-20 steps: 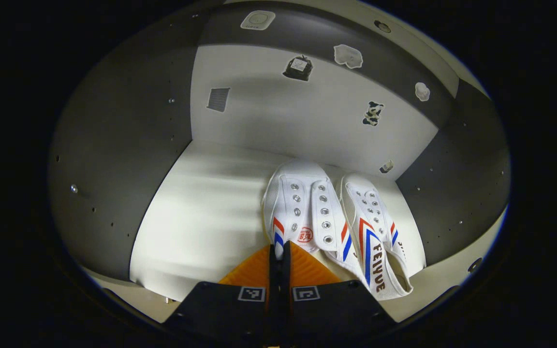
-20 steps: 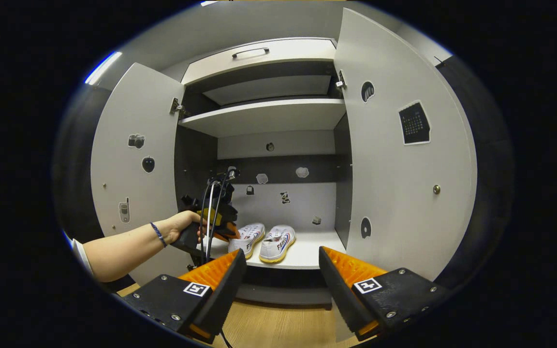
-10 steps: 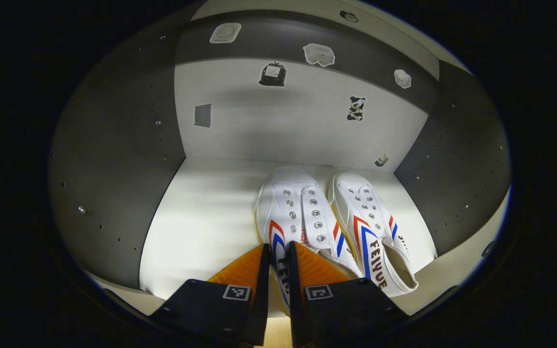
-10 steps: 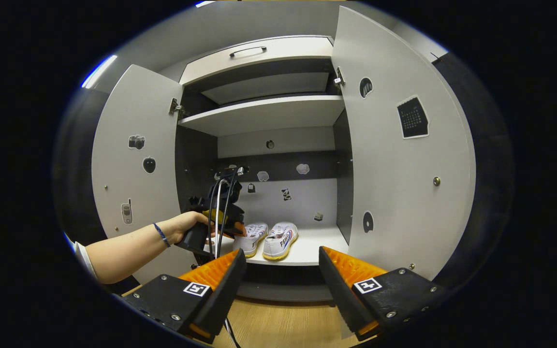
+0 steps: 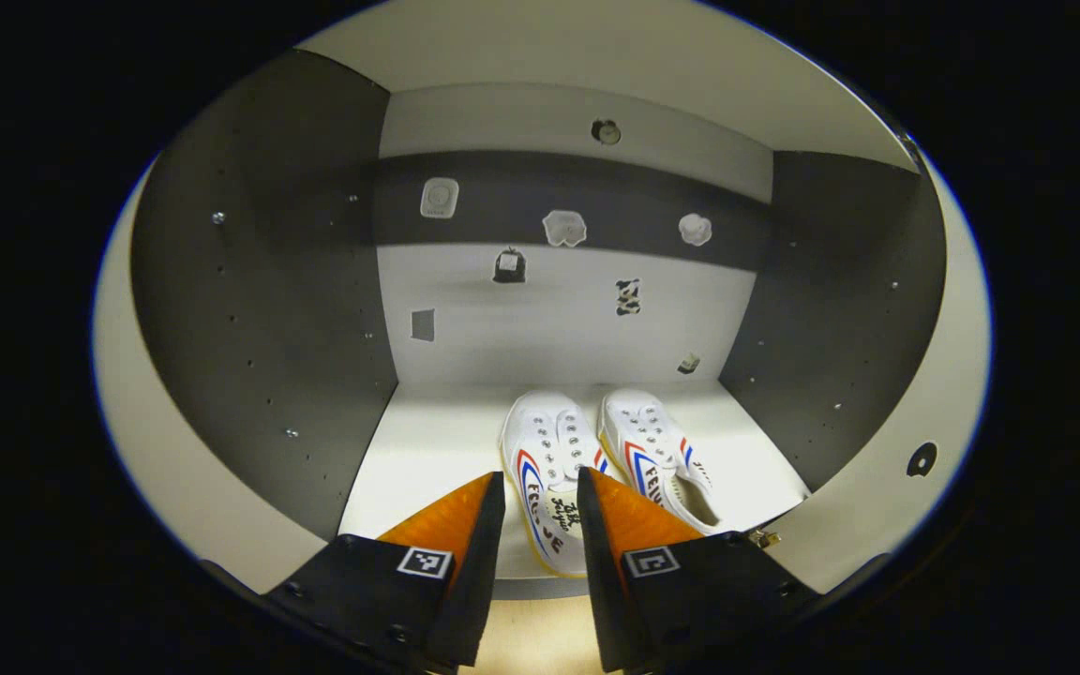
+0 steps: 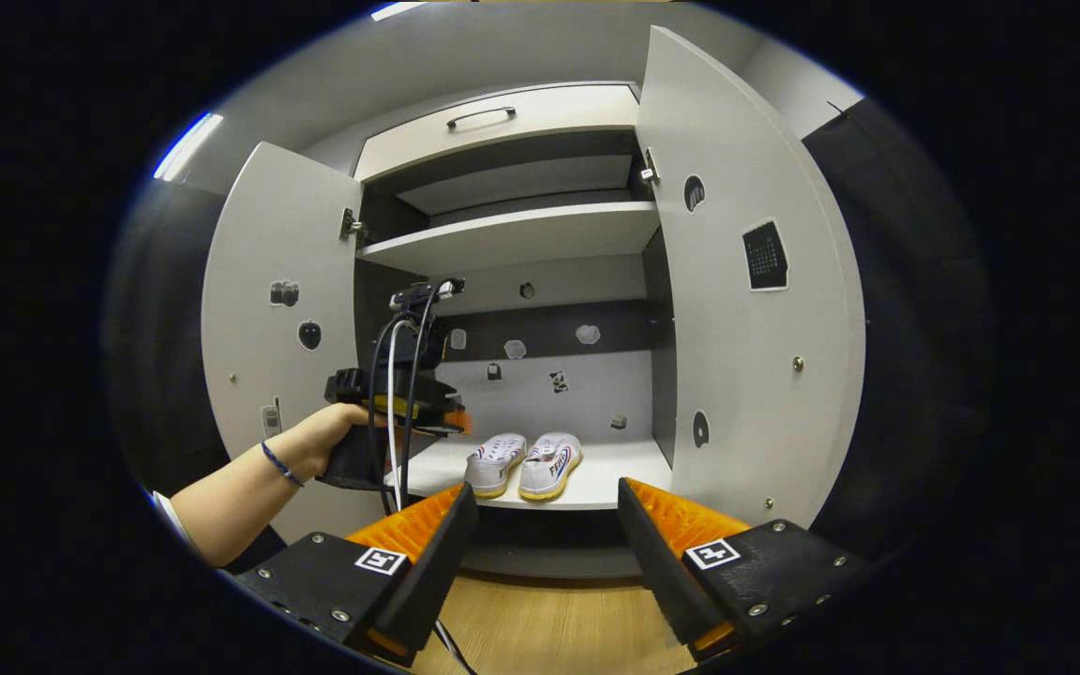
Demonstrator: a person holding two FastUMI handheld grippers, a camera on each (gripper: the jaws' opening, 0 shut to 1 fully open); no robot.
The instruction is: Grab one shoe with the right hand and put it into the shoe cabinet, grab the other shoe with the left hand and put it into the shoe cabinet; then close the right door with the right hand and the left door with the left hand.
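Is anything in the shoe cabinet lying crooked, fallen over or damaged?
Nothing stands out. The two shoes stand upright, side by side, toes toward the back, on the lower shelf. Both doors, the left door and the right door, hang open and look straight on their hinges.

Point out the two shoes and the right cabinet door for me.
Left shoe [image 5: 547, 469]: left gripper view, on its lace eyelets.
Right shoe [image 5: 654, 448]: left gripper view, on its upper.
Right door [image 6: 746, 366]: right gripper view, on its inner face.
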